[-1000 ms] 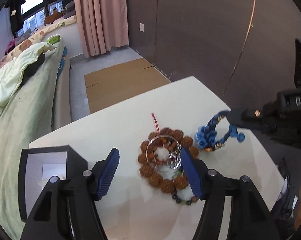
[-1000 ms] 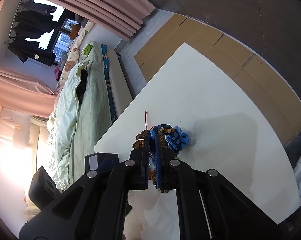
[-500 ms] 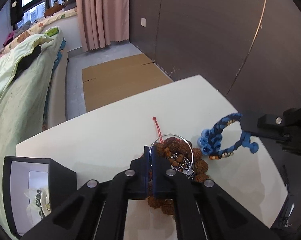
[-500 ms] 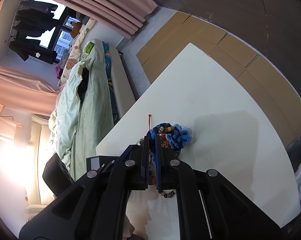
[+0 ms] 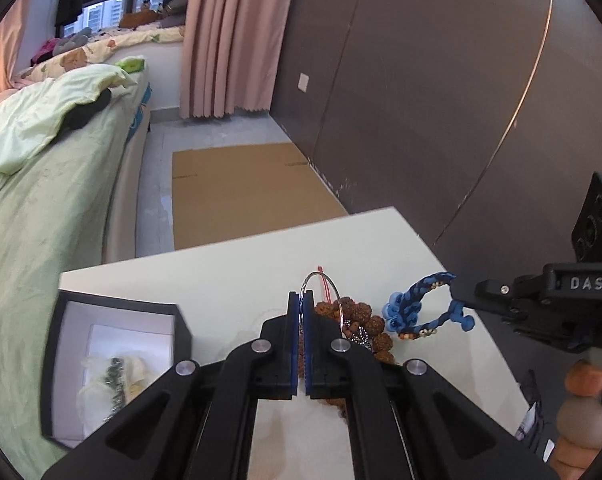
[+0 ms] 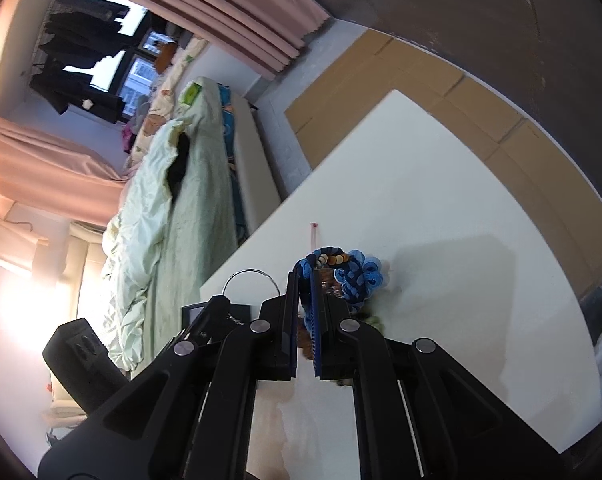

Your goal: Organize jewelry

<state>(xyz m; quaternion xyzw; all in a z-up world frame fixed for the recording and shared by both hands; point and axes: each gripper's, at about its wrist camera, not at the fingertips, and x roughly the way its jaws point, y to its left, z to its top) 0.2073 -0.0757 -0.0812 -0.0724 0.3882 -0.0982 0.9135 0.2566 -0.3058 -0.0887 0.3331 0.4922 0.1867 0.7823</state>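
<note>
My left gripper (image 5: 301,300) is shut on a thin silver bangle (image 5: 333,292) and holds it above the white table (image 5: 205,280); the bangle also shows in the right wrist view (image 6: 253,276). My right gripper (image 6: 307,280) is shut on a blue braided bracelet (image 6: 357,276), seen in the left wrist view (image 5: 413,308) hanging over the table's right side. A brown seed-bead bracelet (image 5: 365,320) with a red cord (image 6: 313,234) lies on the table under both. An open black jewelry box (image 5: 113,364) with pieces inside sits at the left.
A bed with a pale green quilt (image 5: 41,184) runs along the table's left. Flat cardboard (image 5: 241,192) lies on the floor beyond the table. A dark wall (image 5: 421,100) stands at the right. A pink curtain (image 5: 229,40) hangs at the back.
My left gripper closed on the silver bangle and lifted it off the brown beads. My right gripper kept holding the blue bracelet, nearly still.
</note>
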